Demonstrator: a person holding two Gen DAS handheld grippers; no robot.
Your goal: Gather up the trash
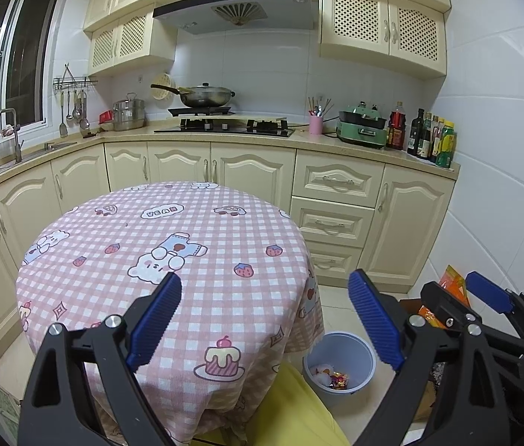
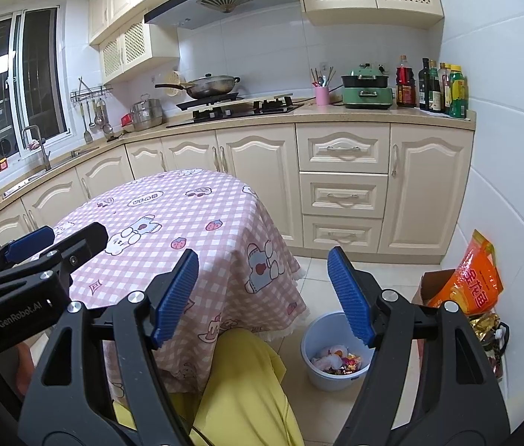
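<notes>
A pale blue bin (image 1: pixel 340 362) stands on the floor right of the round table; it also shows in the right wrist view (image 2: pixel 336 353). It holds crumpled white tissue and coloured wrappers (image 2: pixel 336 363). My left gripper (image 1: pixel 265 319) is open and empty, held above the table's near edge. My right gripper (image 2: pixel 263 293) is open and empty, above the floor between table and bin. The right gripper shows at the right edge of the left wrist view (image 1: pixel 459 293). The left gripper shows at the left of the right wrist view (image 2: pixel 61 239).
The table wears a pink checked cloth (image 1: pixel 172 260) with cartoon prints; nothing lies on it. Yellow-clad legs (image 2: pixel 247 383) are below. An orange bag (image 2: pixel 470 278) and a cardboard box (image 2: pixel 434 282) stand by the right wall. Kitchen cabinets (image 2: pixel 343 186) run behind.
</notes>
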